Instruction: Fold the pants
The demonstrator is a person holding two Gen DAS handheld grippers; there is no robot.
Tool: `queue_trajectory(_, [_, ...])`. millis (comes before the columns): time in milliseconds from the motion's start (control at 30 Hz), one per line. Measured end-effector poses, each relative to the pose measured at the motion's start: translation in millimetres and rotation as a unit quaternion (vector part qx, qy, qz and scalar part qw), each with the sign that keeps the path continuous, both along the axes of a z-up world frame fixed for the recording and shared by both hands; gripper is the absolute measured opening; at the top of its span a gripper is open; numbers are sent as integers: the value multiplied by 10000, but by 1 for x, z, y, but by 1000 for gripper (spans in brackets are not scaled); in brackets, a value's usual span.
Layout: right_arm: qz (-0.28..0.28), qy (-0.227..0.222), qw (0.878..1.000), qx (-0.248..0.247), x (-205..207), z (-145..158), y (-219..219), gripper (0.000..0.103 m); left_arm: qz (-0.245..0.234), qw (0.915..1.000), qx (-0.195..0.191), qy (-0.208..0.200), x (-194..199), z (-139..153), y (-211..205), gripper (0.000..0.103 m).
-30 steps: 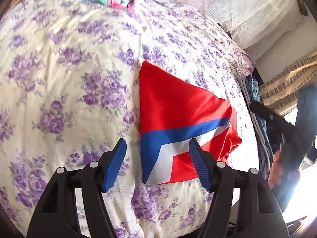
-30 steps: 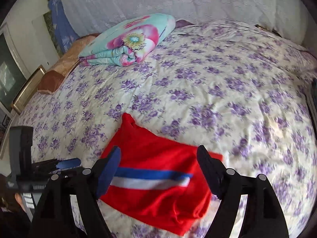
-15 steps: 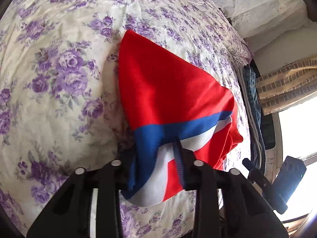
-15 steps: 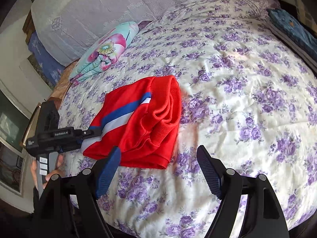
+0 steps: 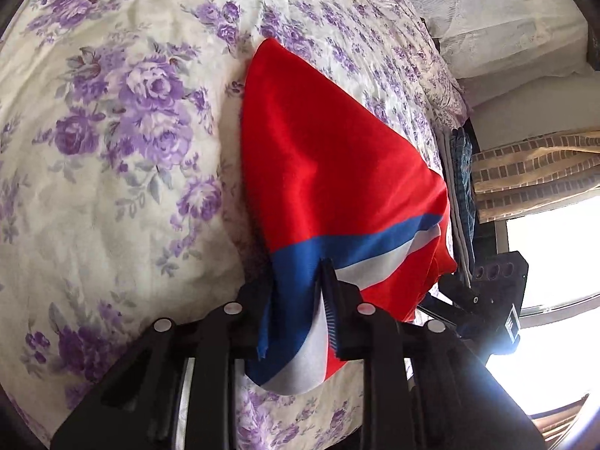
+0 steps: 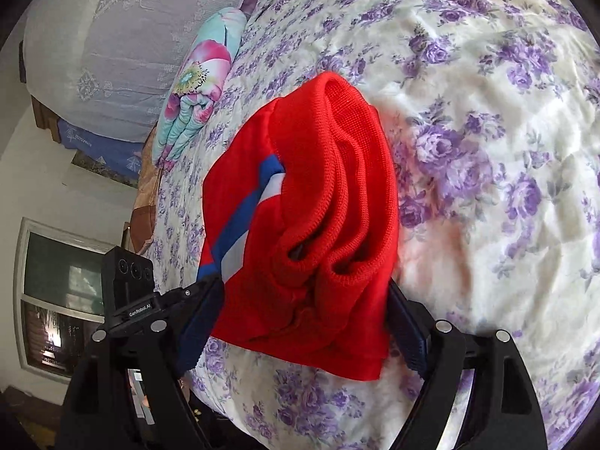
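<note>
The red pants [image 5: 330, 157] with a blue and white stripe lie folded on the purple-flowered bedspread [image 5: 112, 120]. My left gripper [image 5: 300, 300] is shut on the striped edge of the pants at their near side. In the right wrist view the pants [image 6: 322, 202] show their ribbed waistband end, bunched. My right gripper [image 6: 303, 322] is open, its blue-padded fingers [image 6: 407, 333] on either side of the waistband end, jaws wide apart. The left gripper also shows in the right wrist view [image 6: 180, 300], at the pants' left edge.
A folded floral quilt [image 6: 202, 90] lies at the far end of the bed near a white lace cover [image 6: 131, 30]. Folded dark clothes [image 5: 463, 187] are stacked at the bed's edge by a window [image 5: 555, 255]. Another window [image 6: 56, 296] is at the left.
My left gripper closed on the striped edge of the pants and stays shut. My right gripper swung around and moved in until its open fingers straddle the waistband end.
</note>
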State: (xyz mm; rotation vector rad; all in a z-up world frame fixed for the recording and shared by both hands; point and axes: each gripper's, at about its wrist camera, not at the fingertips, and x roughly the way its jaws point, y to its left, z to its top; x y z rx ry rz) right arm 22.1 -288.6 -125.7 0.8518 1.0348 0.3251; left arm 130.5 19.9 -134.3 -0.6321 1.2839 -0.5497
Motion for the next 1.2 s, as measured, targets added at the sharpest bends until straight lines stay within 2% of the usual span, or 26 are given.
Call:
queue_trajectory(67, [-33, 41, 9999, 110, 11, -5, 0, 87, -8, 10000, 80, -29, 1, 0, -2, 23])
queue_trajectory(133, [-224, -16, 9997, -1, 13, -7, 1, 78, -26, 9999, 141, -56, 2, 0, -5, 23])
queue_trajectory(167, [-296, -42, 9994, -159, 11, -7, 2, 45, -21, 9999, 153, -72, 1, 1, -5, 23])
queue_trajectory(200, [-340, -167, 9992, -110, 6, -7, 3, 41, -1, 9998, 158, -98, 0, 1, -5, 23])
queue_trajectory(267, [-397, -366, 9982, -279, -5, -2, 4, 36, 2, 9994, 221, -249, -4, 5, -6, 22])
queue_trajectory(433, [-299, -876, 9863, -1366, -20, 31, 27, 35, -45, 9952, 696, -684, -15, 28, -21, 16])
queue_trajectory(600, [4, -1167, 9784, -1707, 0, 73, 20, 35, -366, 9930, 825, -762, 2, 63, -38, 15])
queue_trajectory(733, [-38, -1289, 9758, -1765, 60, 110, -14, 35, -392, 9907, 1006, -826, 67, 104, -59, 15])
queue_trajectory(900, [-292, -1319, 9741, -1814, 190, 140, -61, 35, -269, 9862, 1245, -1053, 193, 130, -93, 15])
queue_trajectory(967, [-346, -1342, 9736, -1813, 248, 136, -76, 35, -148, 9861, 1262, -1074, 250, 125, -102, 15])
queue_trajectory(1067, [-442, -1353, 9749, -1714, 319, 113, -97, 35, 23, 9869, 1171, -1110, 326, 105, -108, 15])
queue_trajectory(1200, [-339, -1057, 9828, -1476, 386, 68, -118, 35, 58, 9882, 1159, -995, 391, 69, -114, 15])
